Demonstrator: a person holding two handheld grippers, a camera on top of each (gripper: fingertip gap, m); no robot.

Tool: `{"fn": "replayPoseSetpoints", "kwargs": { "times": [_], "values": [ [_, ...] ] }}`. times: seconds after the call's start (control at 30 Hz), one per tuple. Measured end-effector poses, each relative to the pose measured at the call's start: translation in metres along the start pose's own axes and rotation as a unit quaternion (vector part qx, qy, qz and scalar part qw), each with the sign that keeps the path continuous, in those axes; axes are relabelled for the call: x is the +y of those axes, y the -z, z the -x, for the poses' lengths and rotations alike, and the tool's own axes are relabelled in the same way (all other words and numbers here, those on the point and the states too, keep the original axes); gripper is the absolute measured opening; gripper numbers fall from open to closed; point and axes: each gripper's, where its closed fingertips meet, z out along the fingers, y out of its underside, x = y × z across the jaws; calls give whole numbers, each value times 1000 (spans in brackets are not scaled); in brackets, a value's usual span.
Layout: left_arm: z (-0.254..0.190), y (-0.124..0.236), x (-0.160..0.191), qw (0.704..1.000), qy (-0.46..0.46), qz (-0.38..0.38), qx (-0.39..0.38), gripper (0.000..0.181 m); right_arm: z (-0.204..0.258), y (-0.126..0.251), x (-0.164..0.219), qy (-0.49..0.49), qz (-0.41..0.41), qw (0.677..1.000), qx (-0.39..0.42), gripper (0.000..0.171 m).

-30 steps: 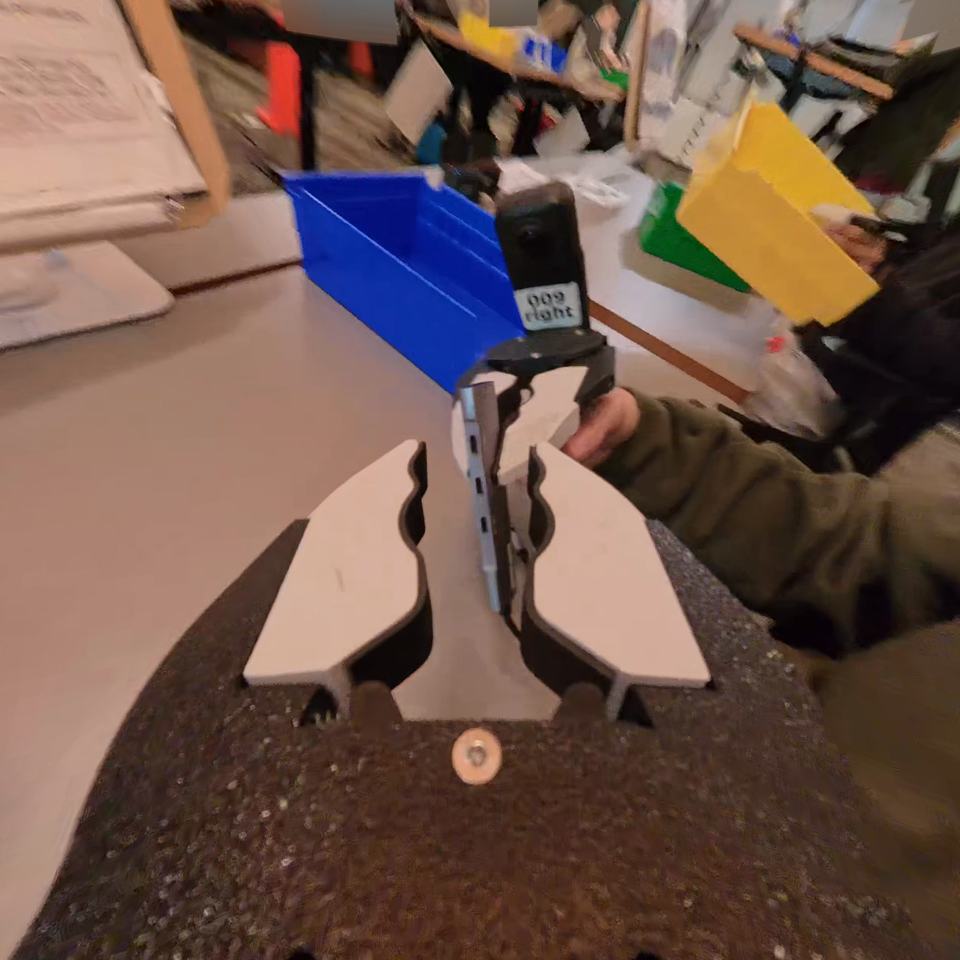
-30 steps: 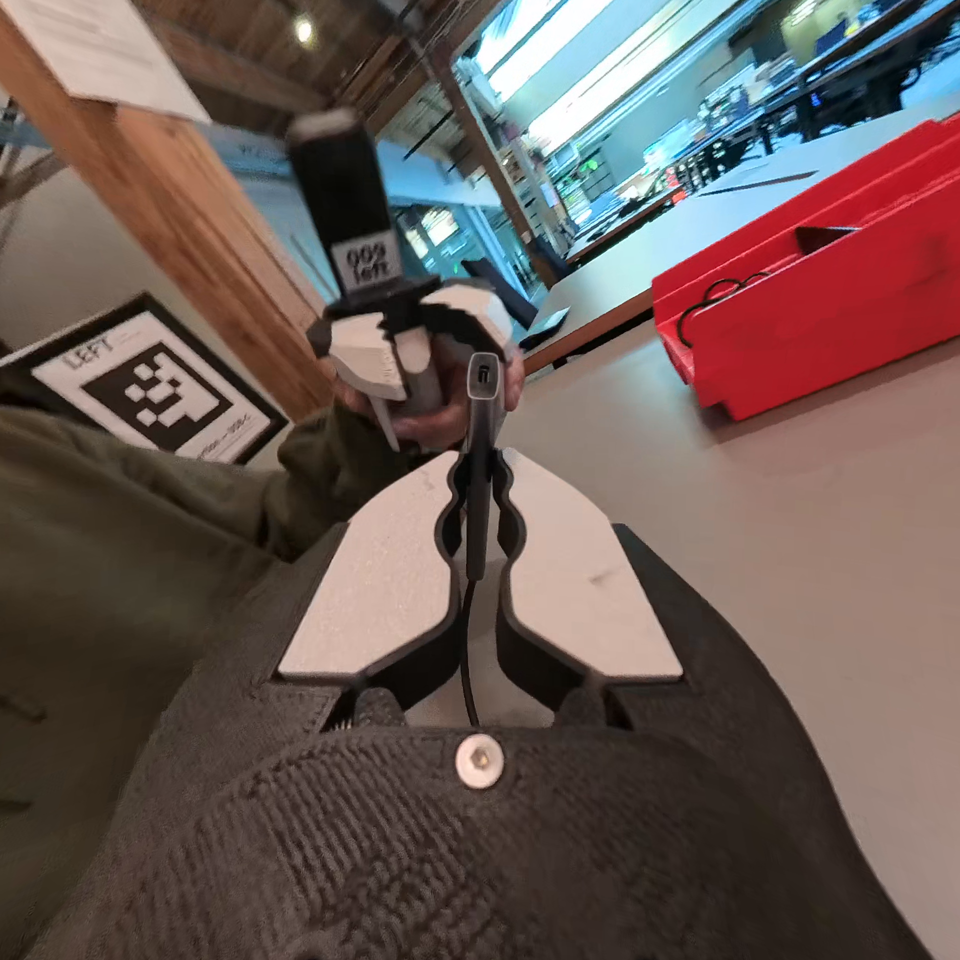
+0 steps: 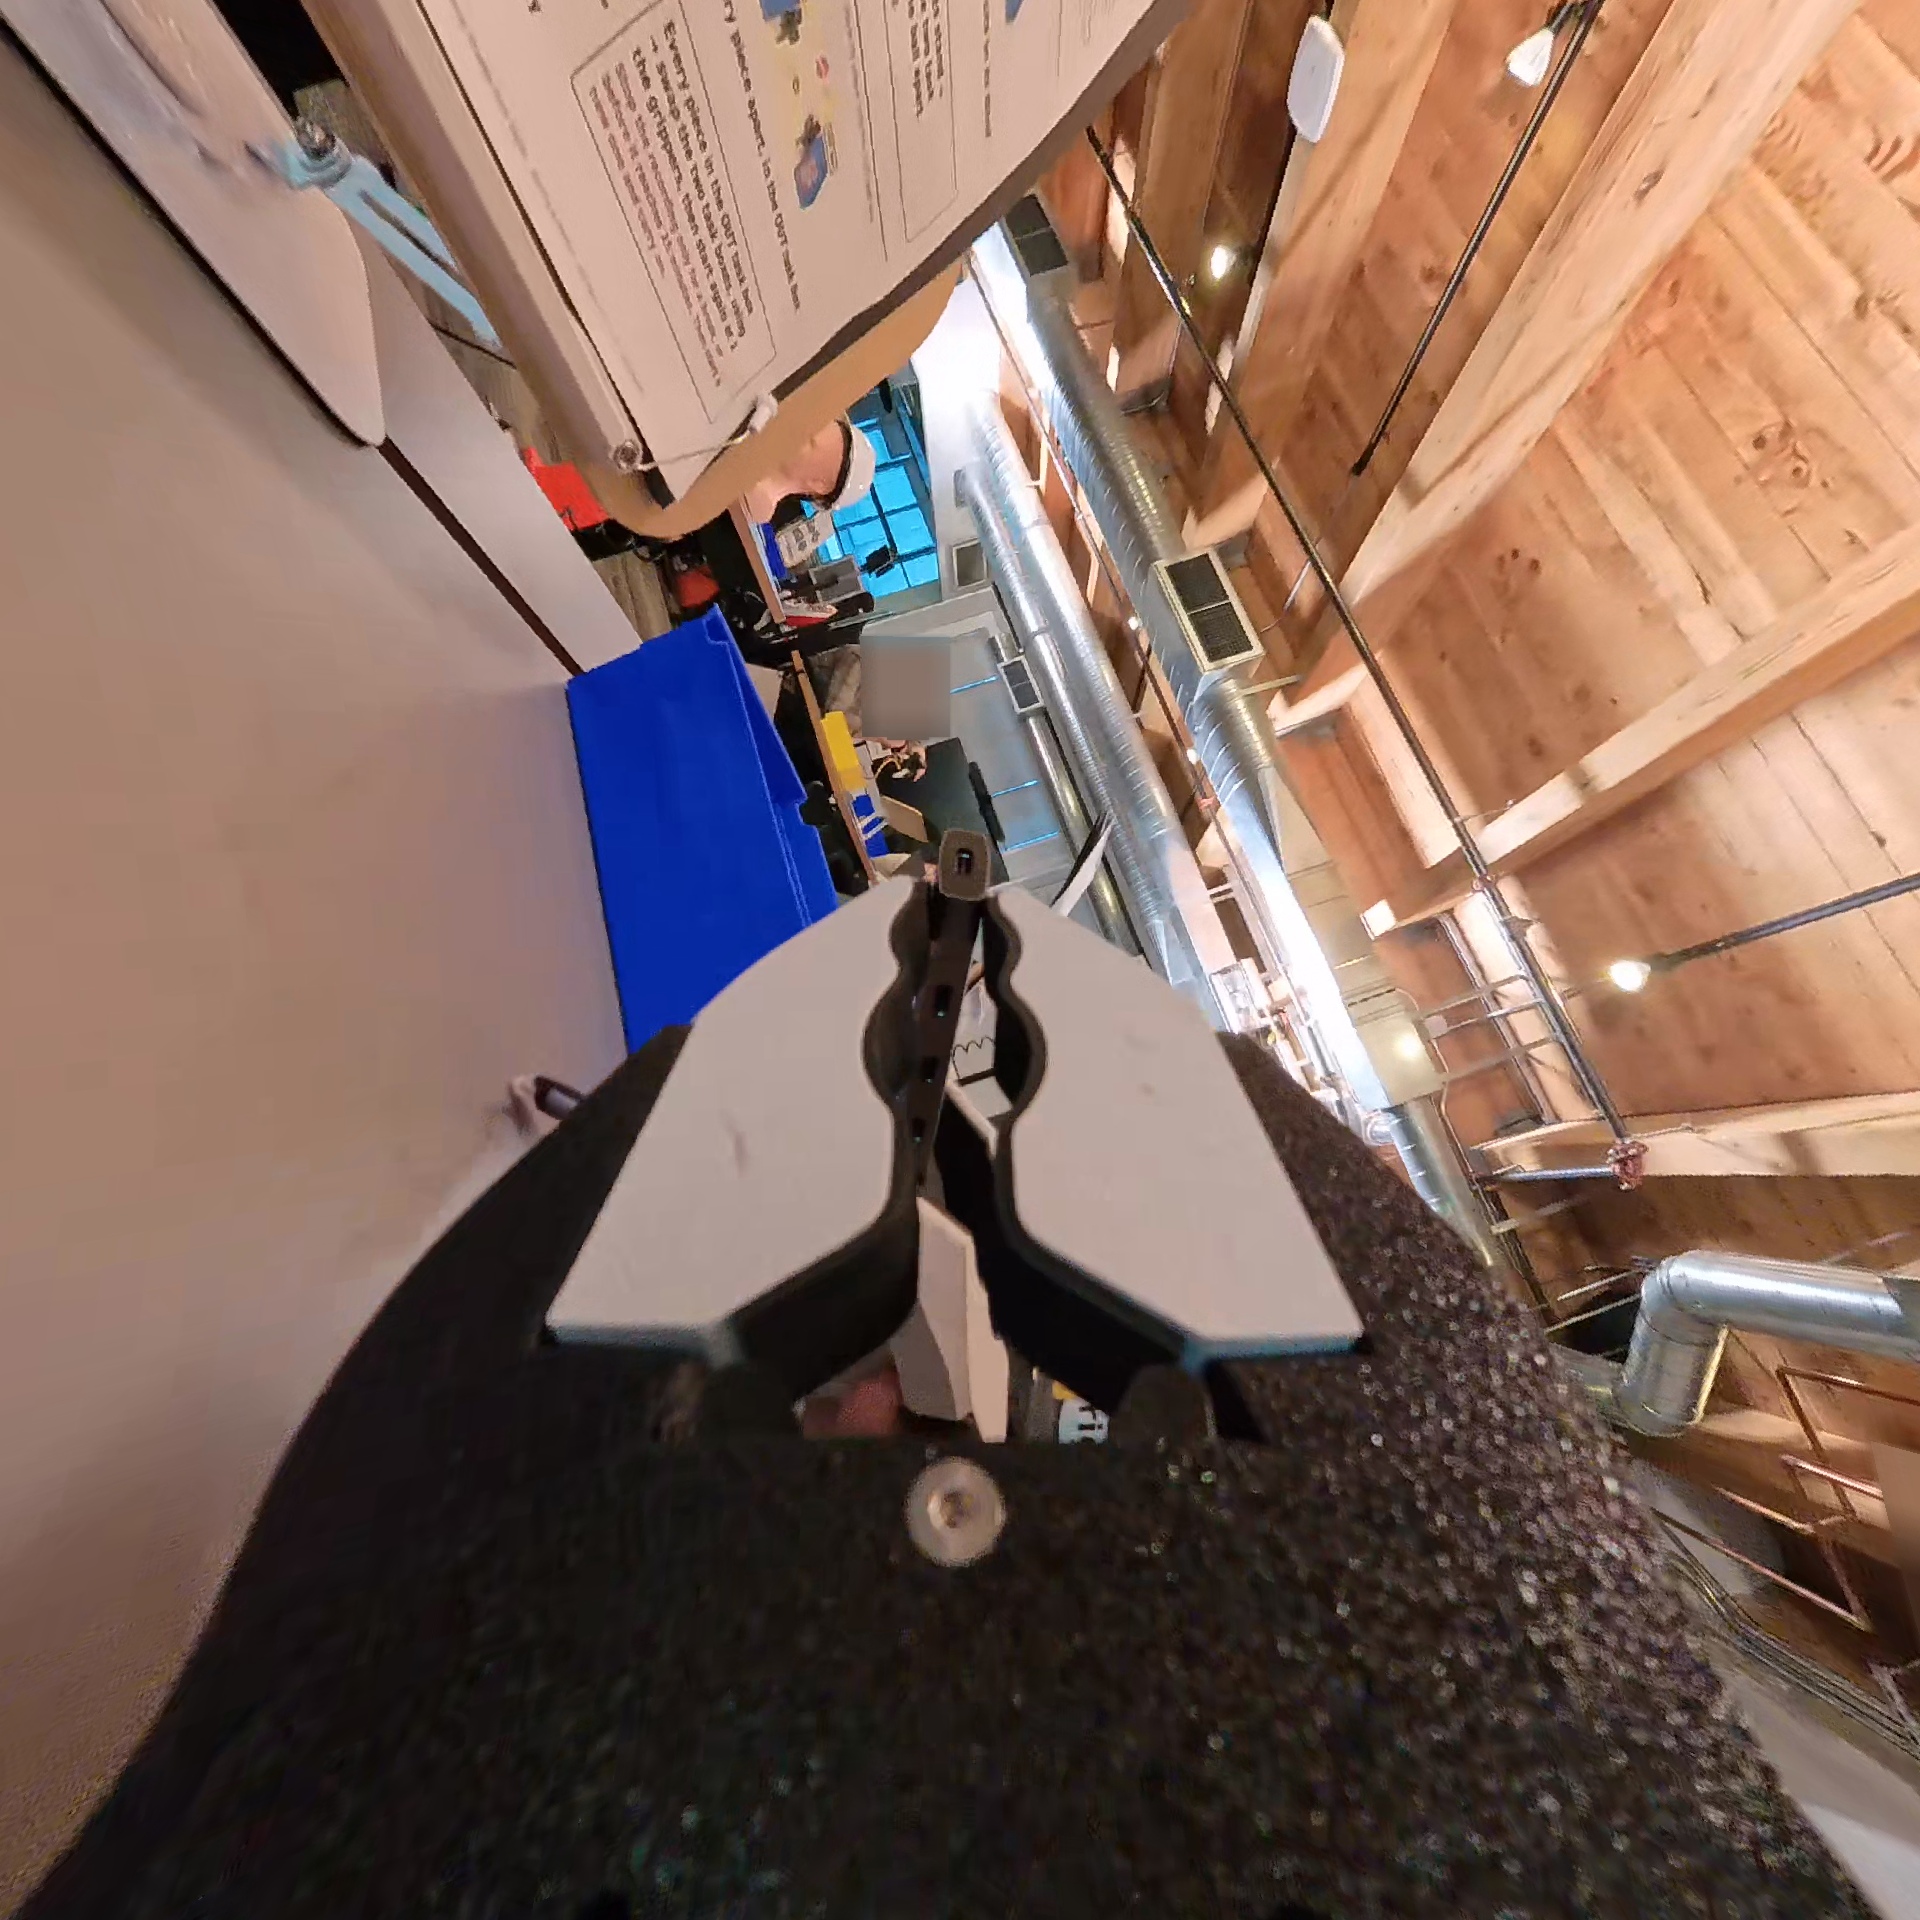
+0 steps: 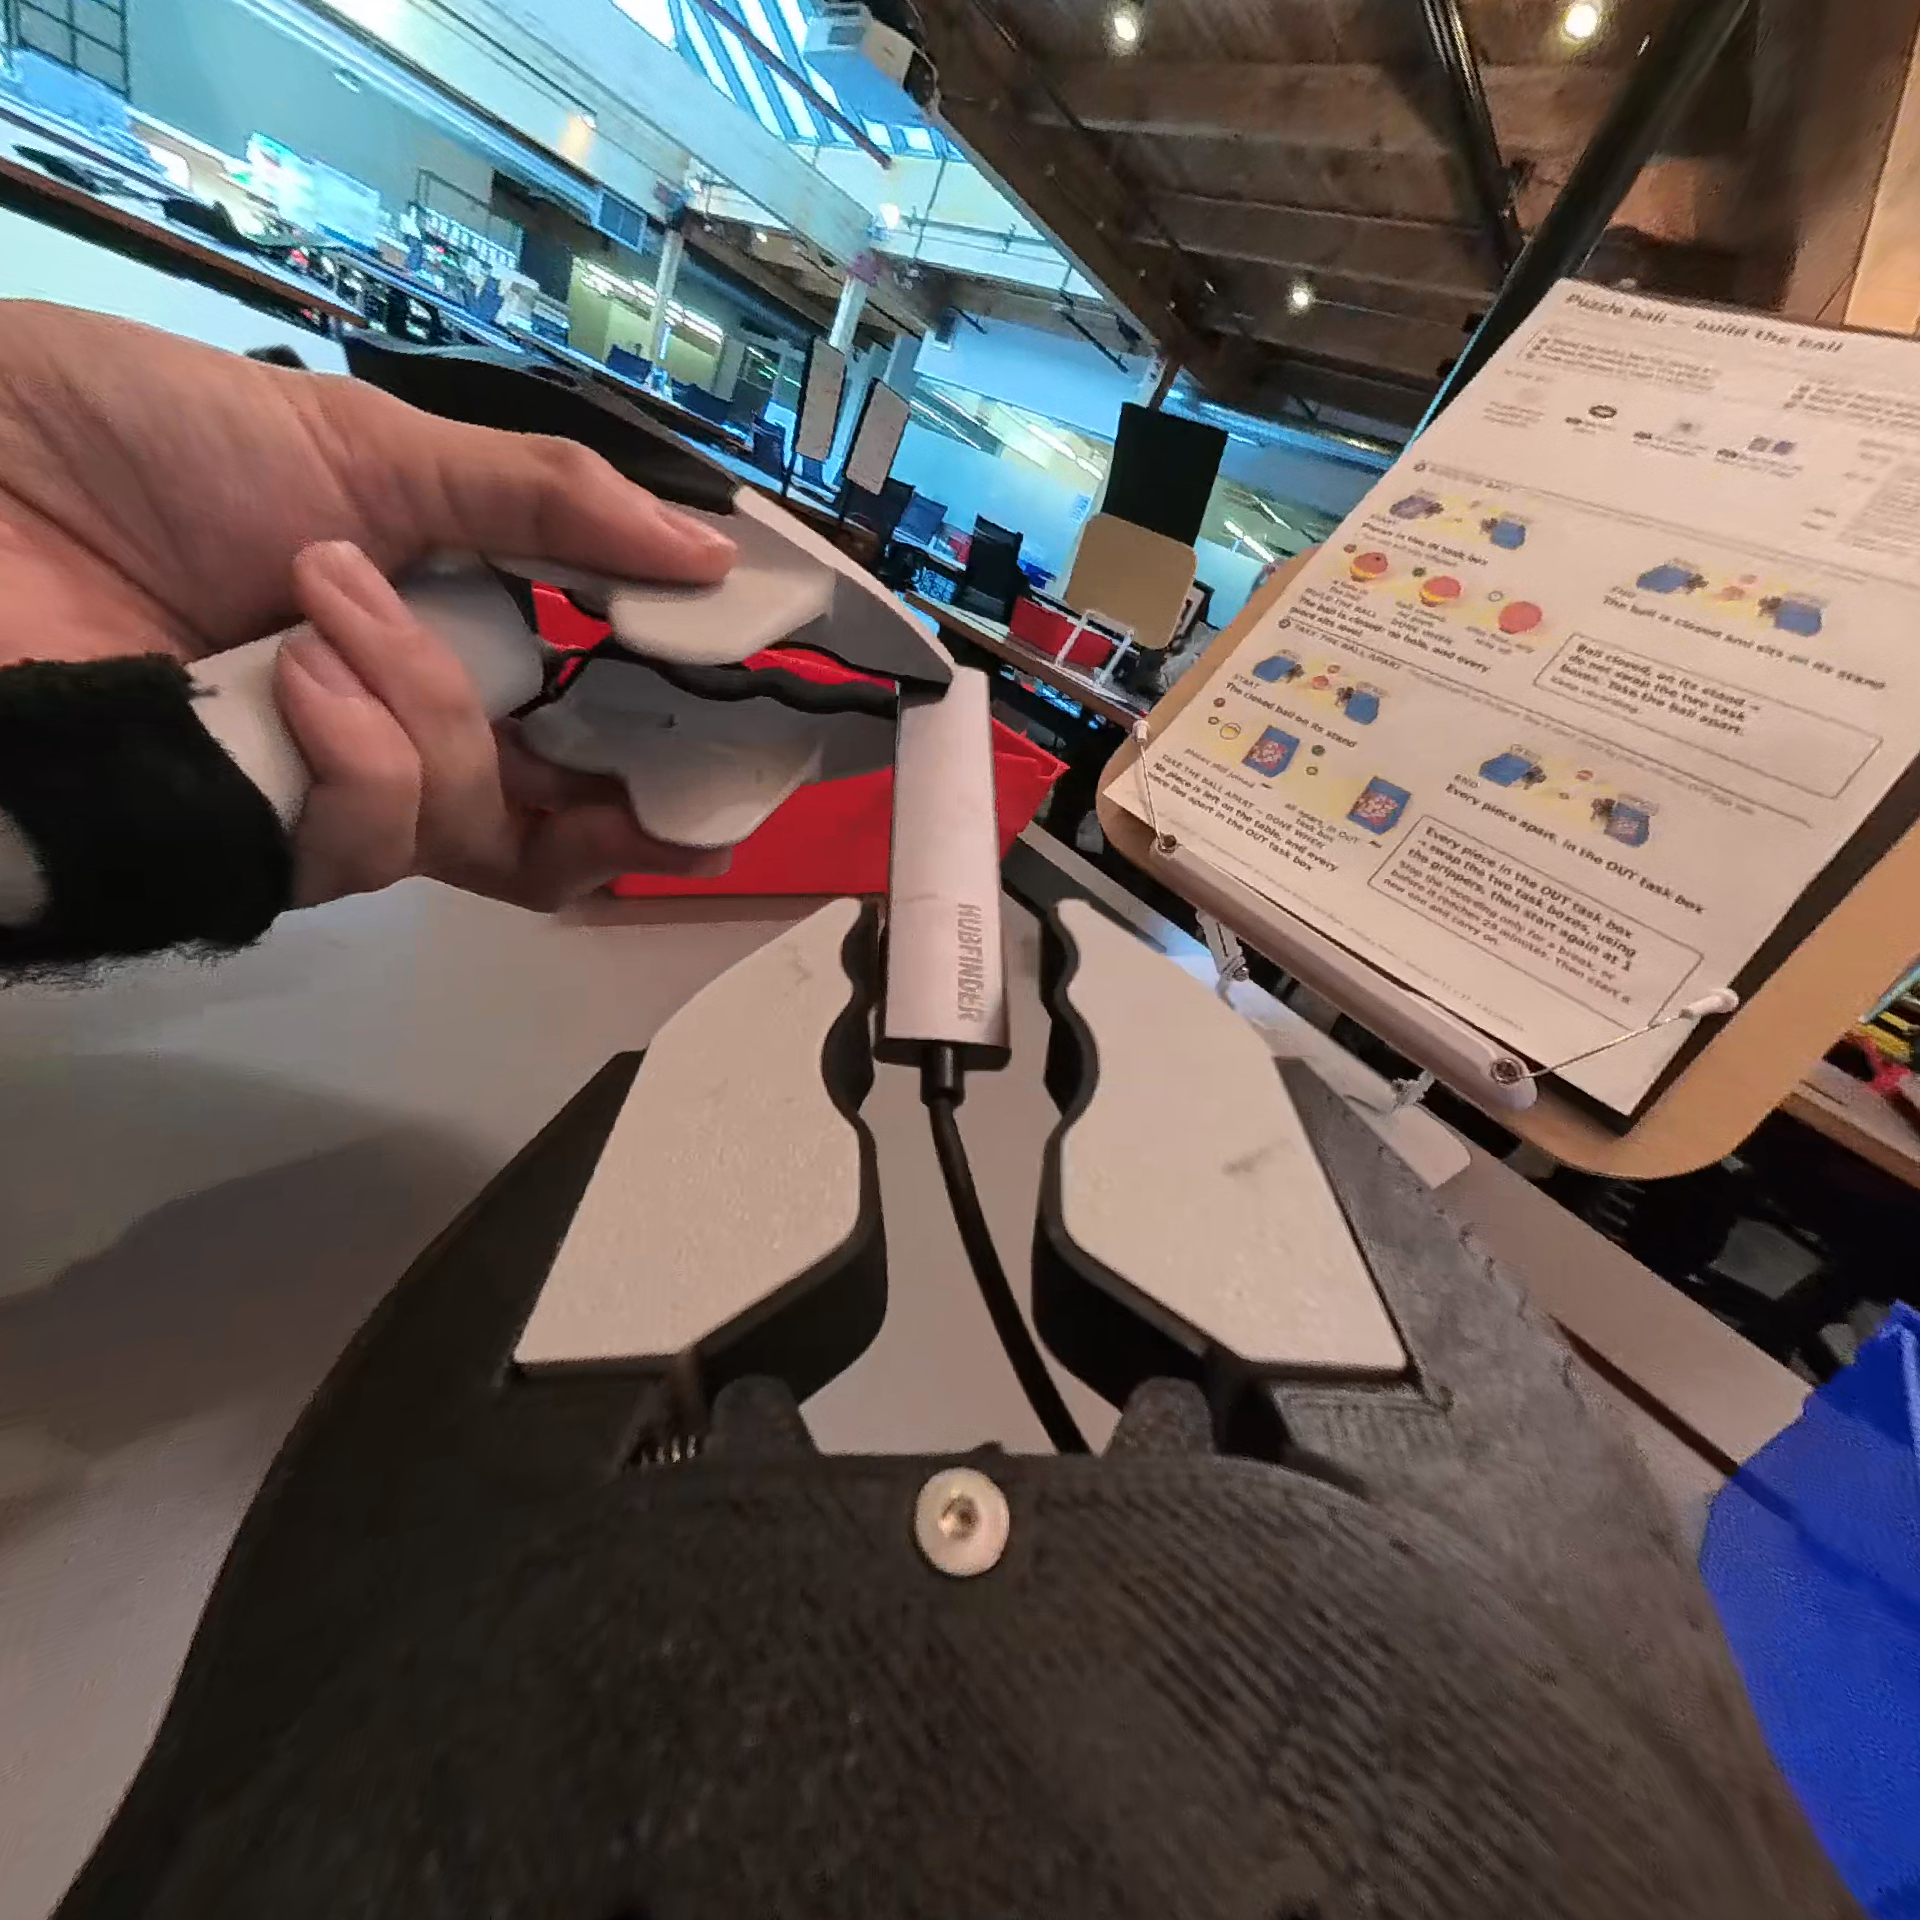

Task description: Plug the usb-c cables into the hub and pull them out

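The hub (image 4: 940, 831) is a slim grey metal bar with a black cable (image 4: 977, 1226) running out of its near end. My left gripper (image 4: 899, 691), held by a hand, is shut on the hub's far end and holds it above the table. In the left wrist view the hub (image 3: 961, 868) shows edge-on, clamped between the fingers of the left gripper (image 3: 951, 899), with its port side facing left. My right gripper (image 4: 961, 914) is open; its fingers stand on either side of the hub's near end without pressing it. No loose USB-C cable shows.
A red bin (image 4: 831, 842) stands behind the hub. A blue bin (image 3: 696, 831) stands at the table's edge and shows low right in the right wrist view (image 4: 1829, 1610). An instruction sheet on a wooden stand (image 4: 1558, 727) is at the right. The table (image 4: 312, 1039) is grey. Tip to tip, the grippers are about 6 cm apart.
The right gripper, shut on the hub before, has opened. The left gripper, open before, has shut on the hub. The left wrist view has swung up toward the ceiling.
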Motion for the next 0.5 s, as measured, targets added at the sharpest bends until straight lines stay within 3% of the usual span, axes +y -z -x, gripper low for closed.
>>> {"fn": "replayPoseSetpoints", "kwargs": {
  "times": [0.13,0.3,0.5],
  "values": [
    [0,-4,9,1000,1,21,-2,9,1,6,5,-11,1,1000,-1,23],
    [5,-4,15,999,16,38,-9,9,5,11,15,-149,-3,987,-57,23],
    [4,-9,25,998,7,54,-11,9,6,21,14,-199,-45,978,-51,23]
  ]
}}
